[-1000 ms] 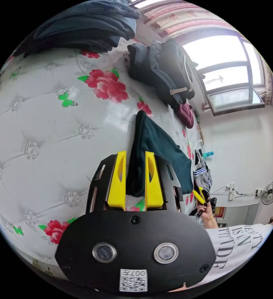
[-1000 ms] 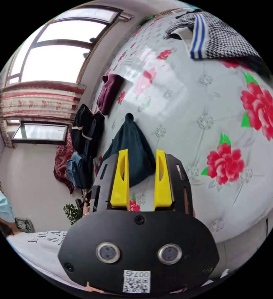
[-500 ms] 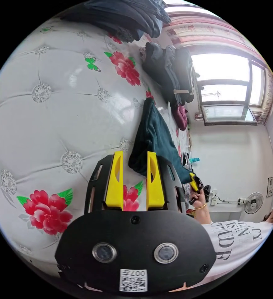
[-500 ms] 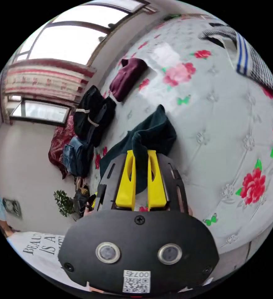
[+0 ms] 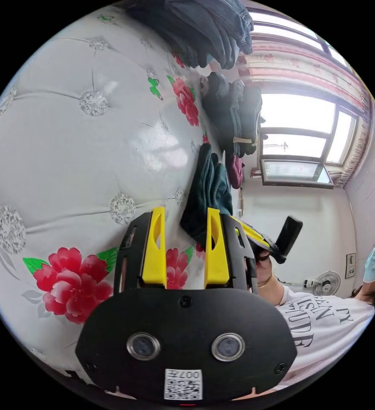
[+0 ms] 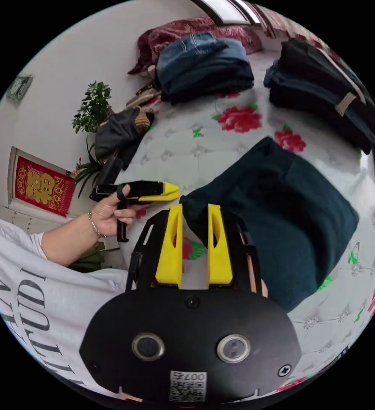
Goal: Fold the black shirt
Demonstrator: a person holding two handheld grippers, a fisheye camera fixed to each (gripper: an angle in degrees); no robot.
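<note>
Folded into a compact rectangle now, black shirt (image 6: 281, 213) flat on the flowered bed cover (image 5: 67, 149), no longer bunched and lifted as 0.5 s ago. Right gripper (image 6: 194, 213) released, jaws apart at the shirt's near corner, having been clamped on cloth 0.5 s back. Left gripper (image 5: 182, 218) likewise parted, empty, just beside the fold. Probably finished; at most 1 smoothing pass left.
</note>
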